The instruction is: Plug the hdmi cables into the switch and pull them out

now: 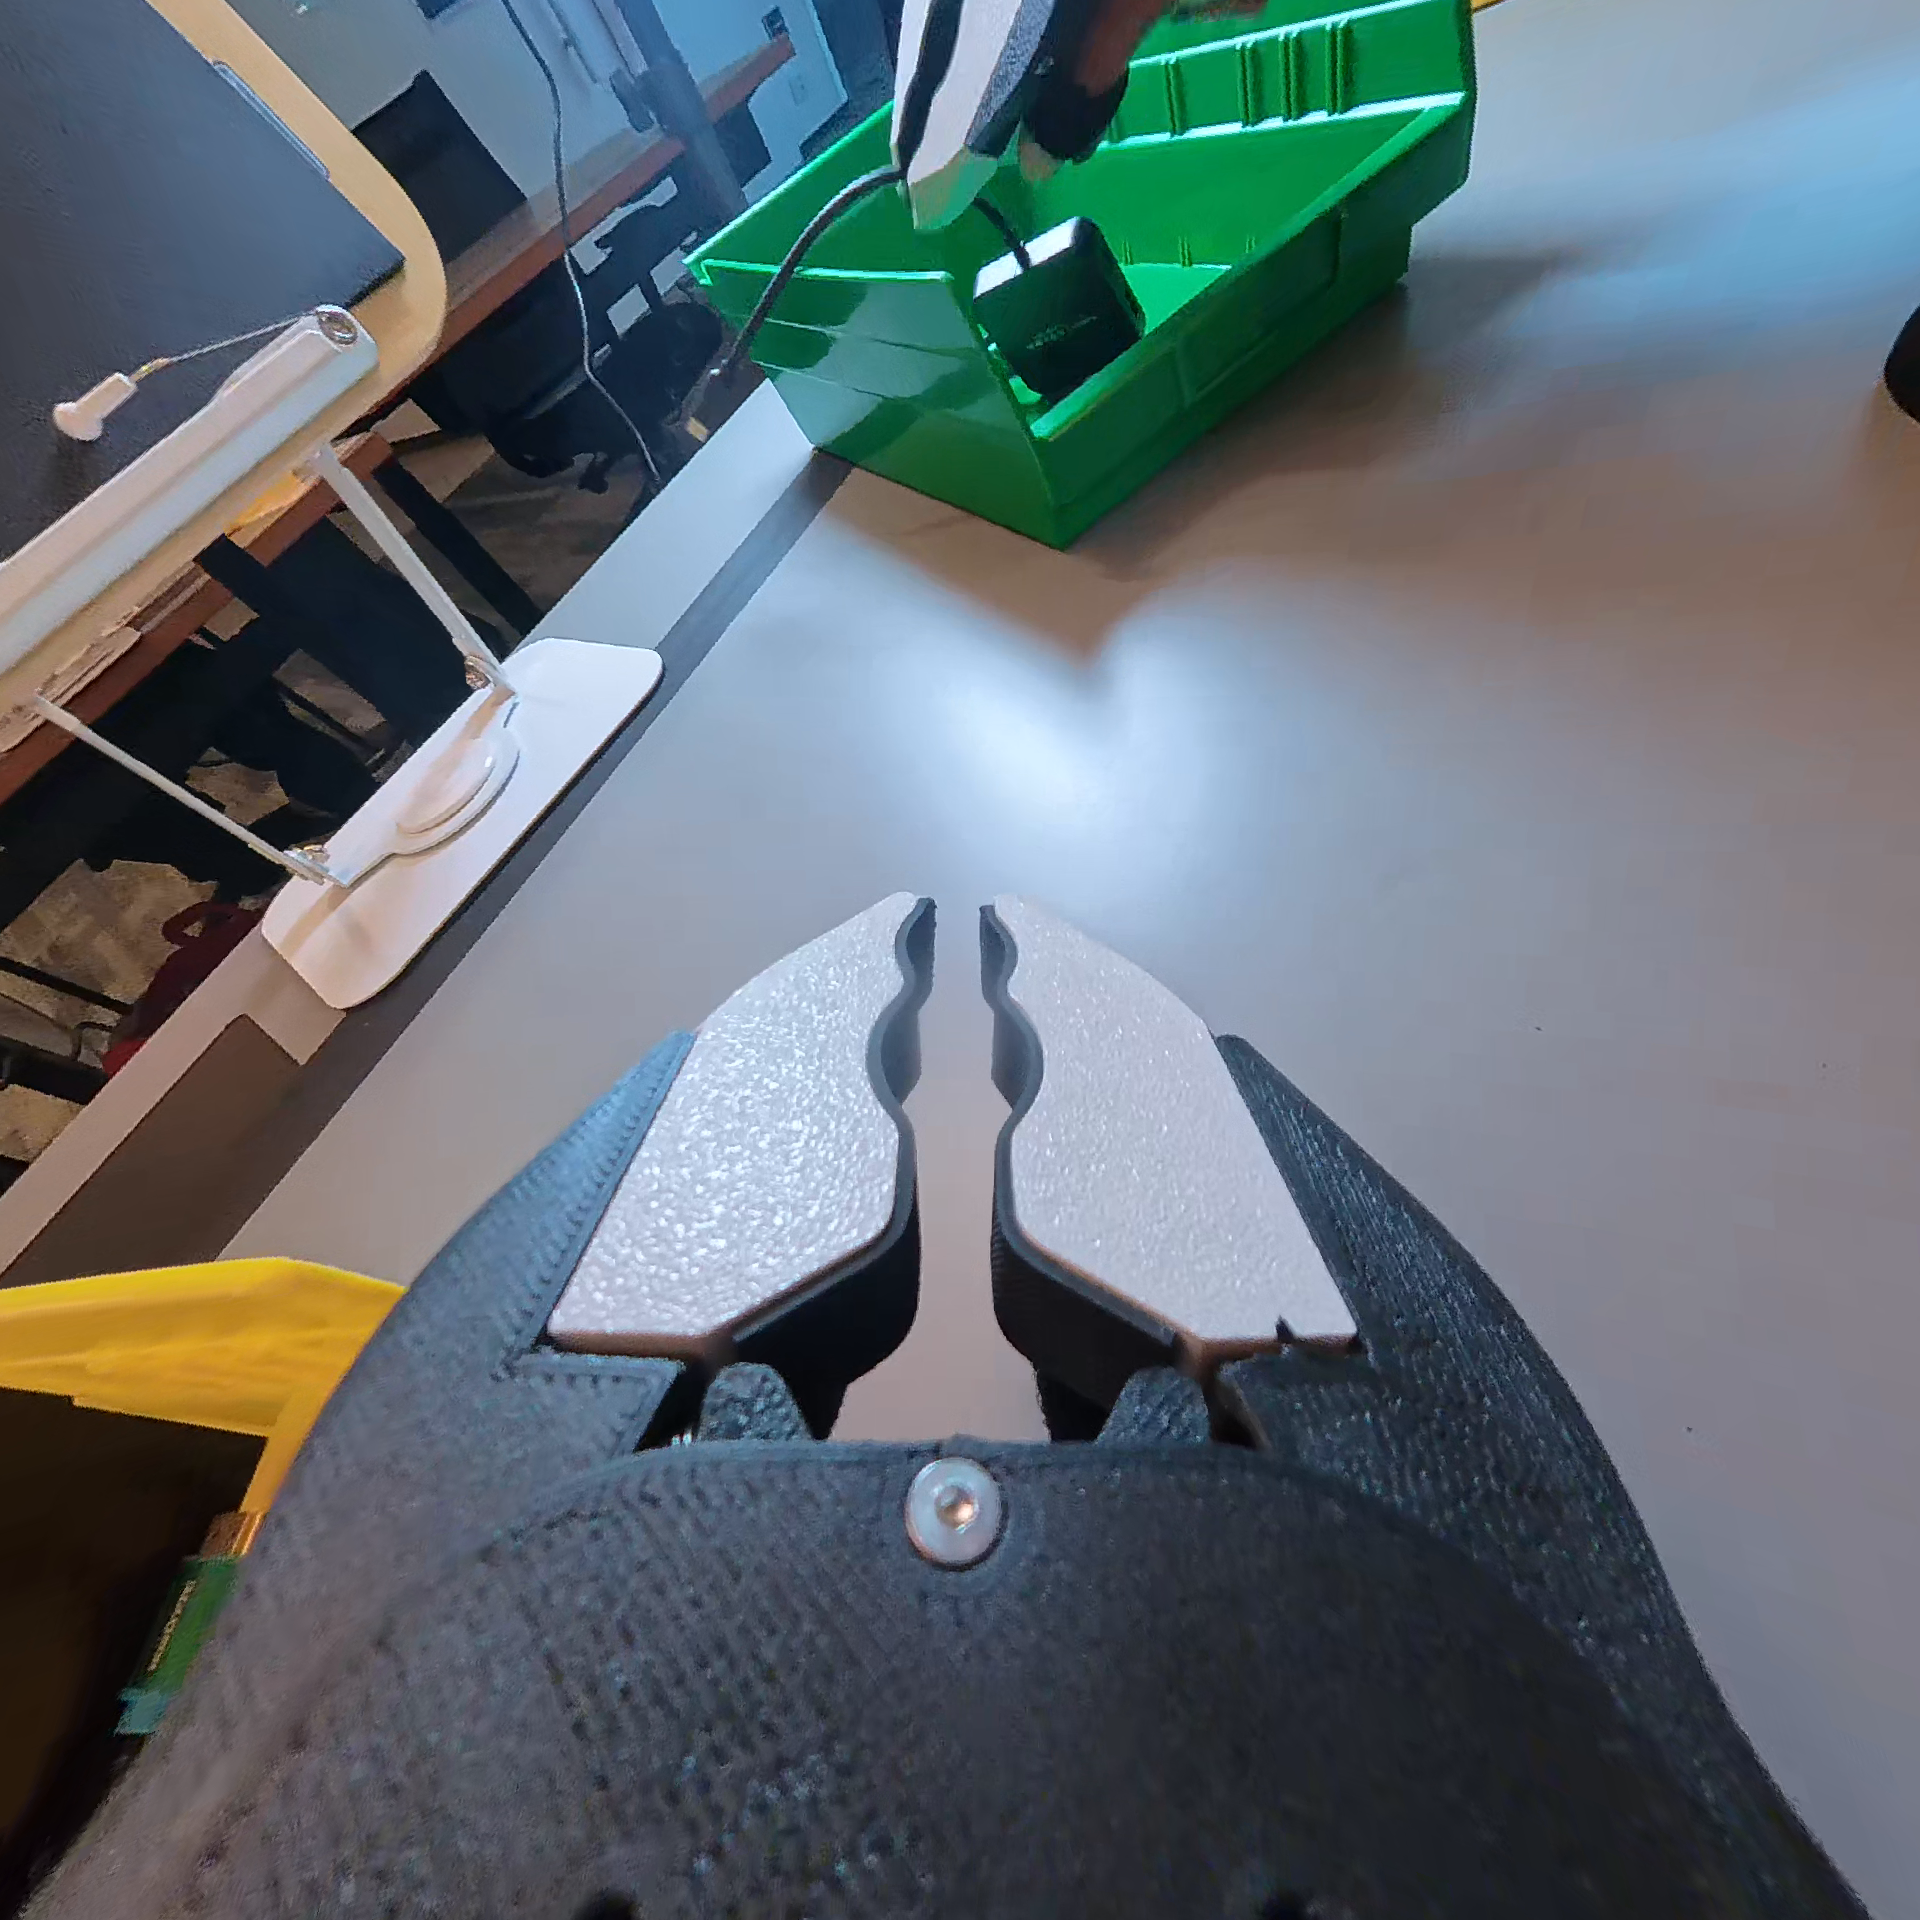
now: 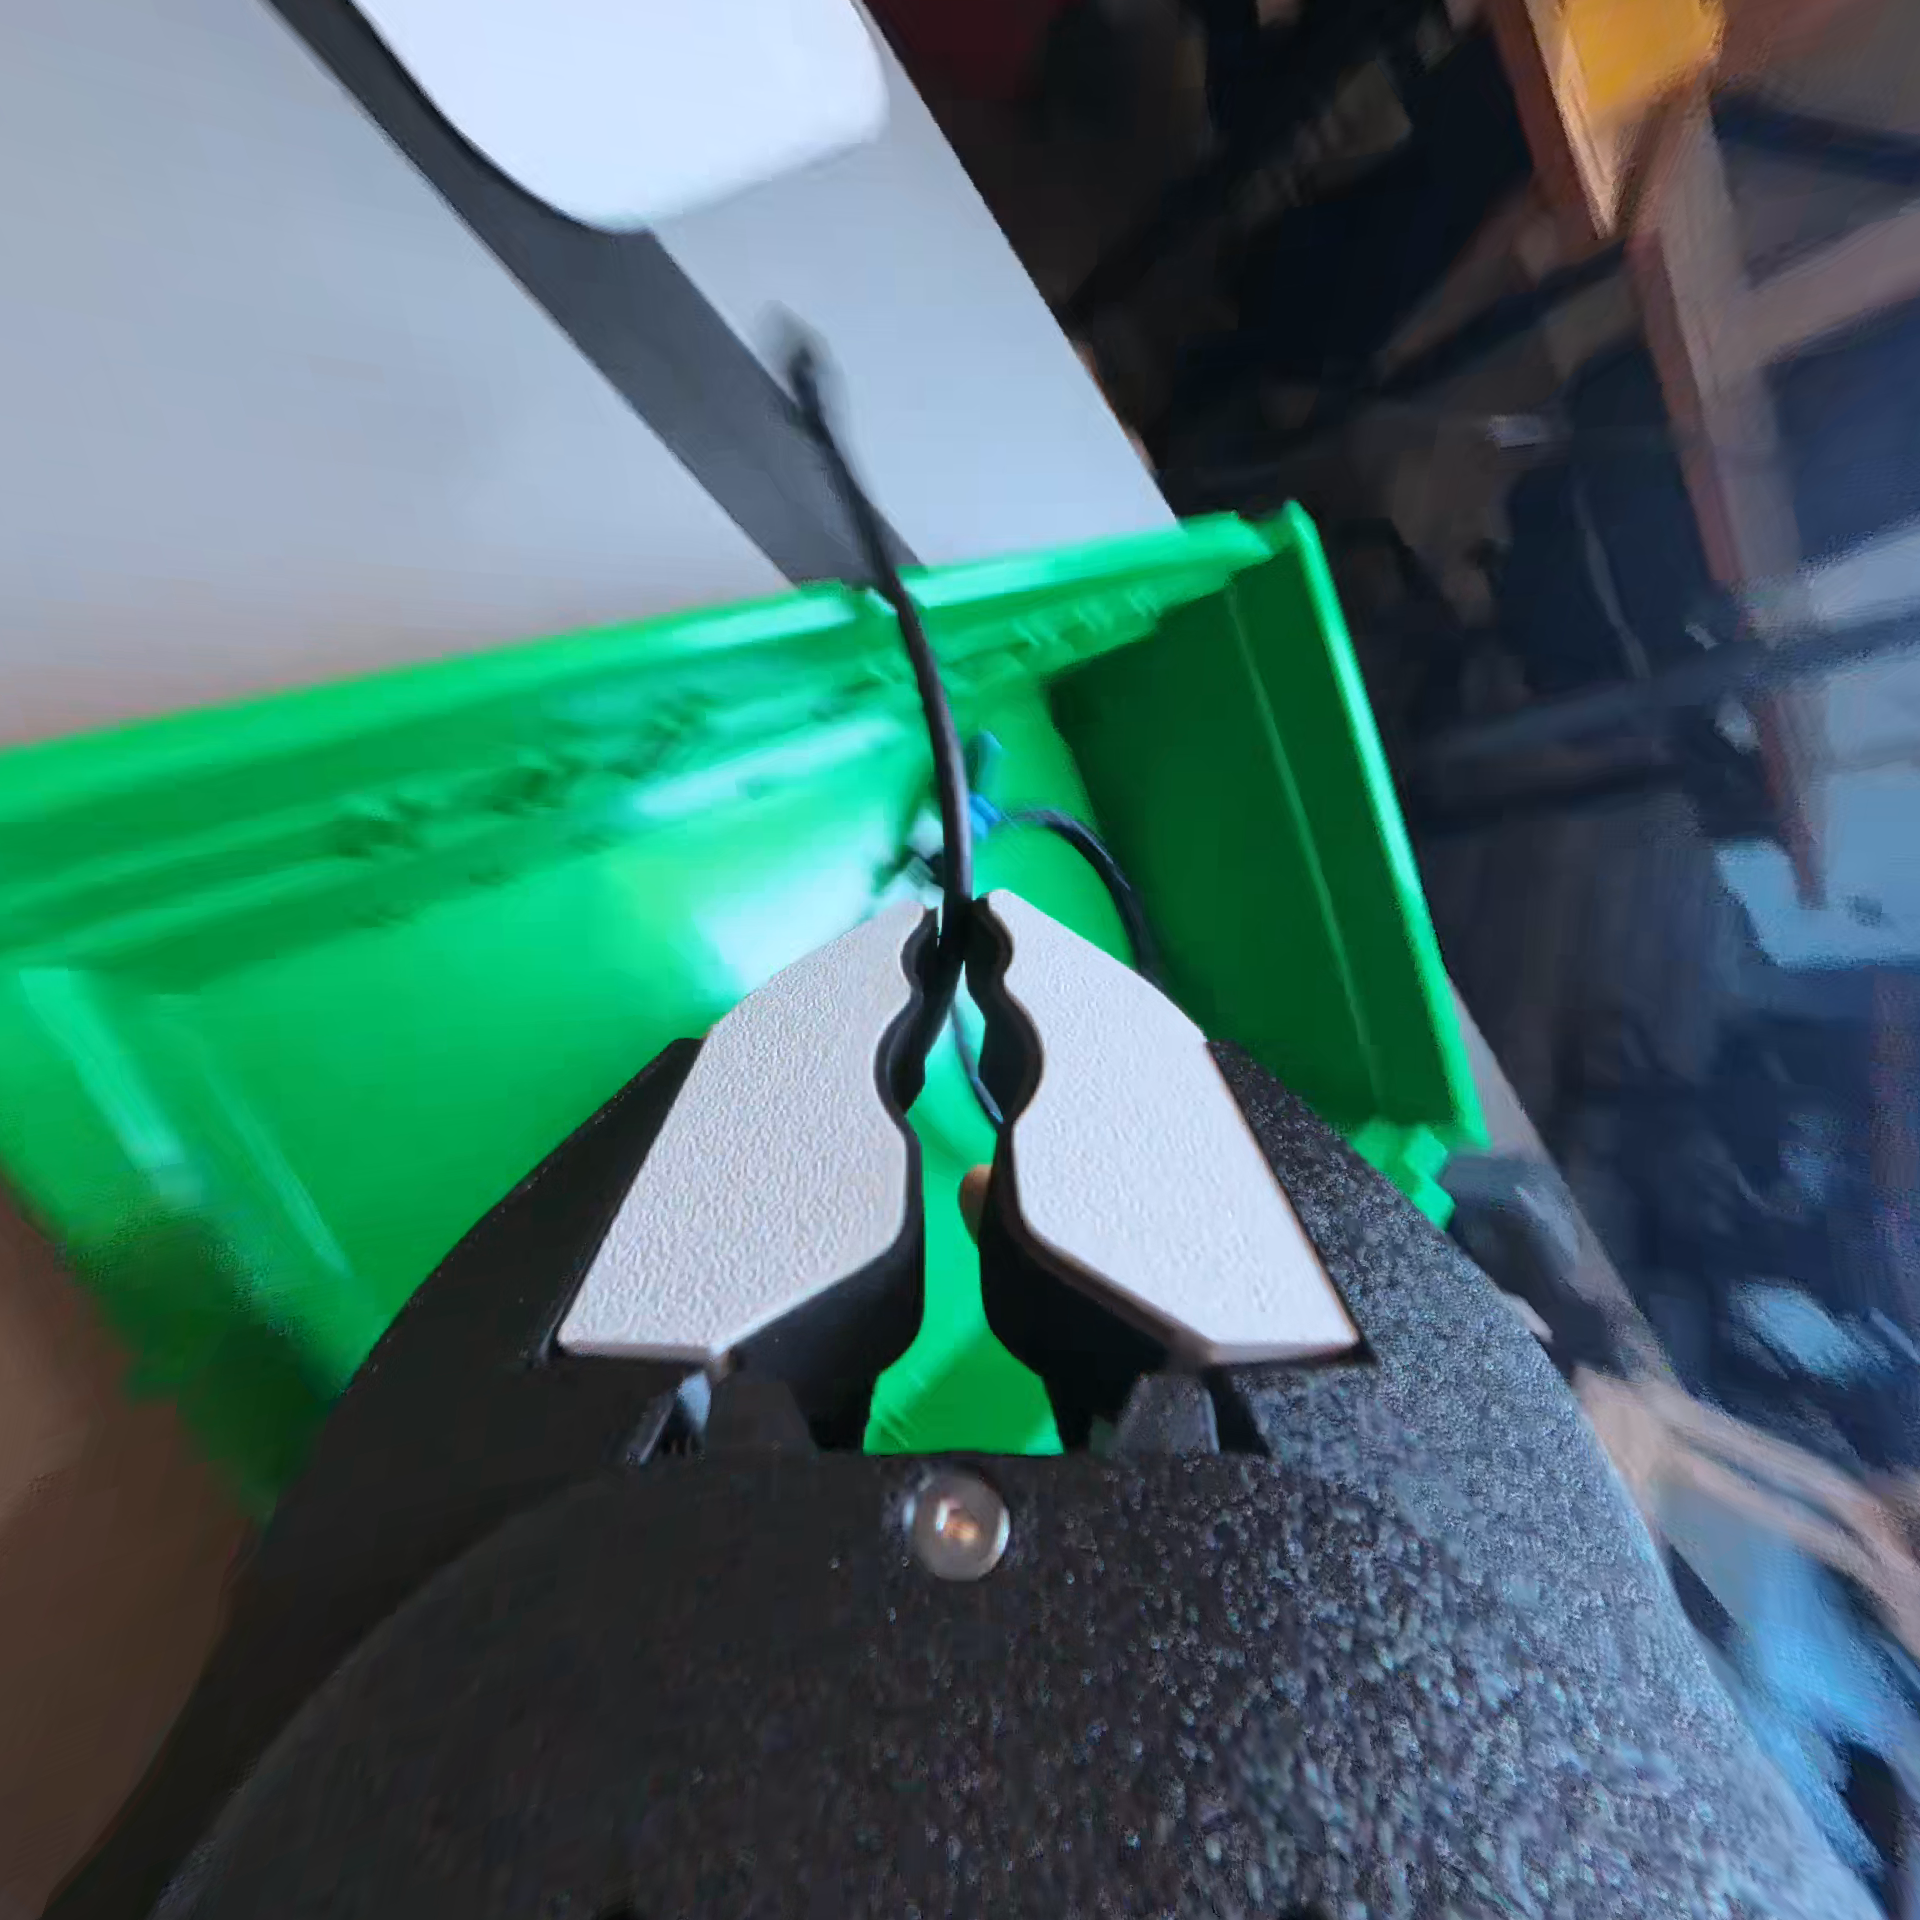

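My right gripper (image 2: 954,920) is shut on a thin black cable (image 2: 925,707), pinched at the fingertips above the green bin (image 2: 416,935). The cable runs up and over the bin's rim towards the table edge. In the left wrist view the right gripper (image 1: 940,197) hangs over the green bin (image 1: 1247,395) with the cable (image 1: 800,249) trailing out to the left. A black box-shaped switch (image 1: 1055,312) leans inside the bin. My left gripper (image 1: 957,914) hovers over the grey table (image 1: 1351,831). Its fingers stand a narrow gap apart with nothing between them.
A white stand base (image 1: 468,821) sits at the table's left edge, with a panel on an arm above it. A yellow bin (image 1: 156,1340) is at the lower left, with a green circuit board (image 1: 177,1642) beside it. A dark object (image 1: 1907,364) shows at the right edge.
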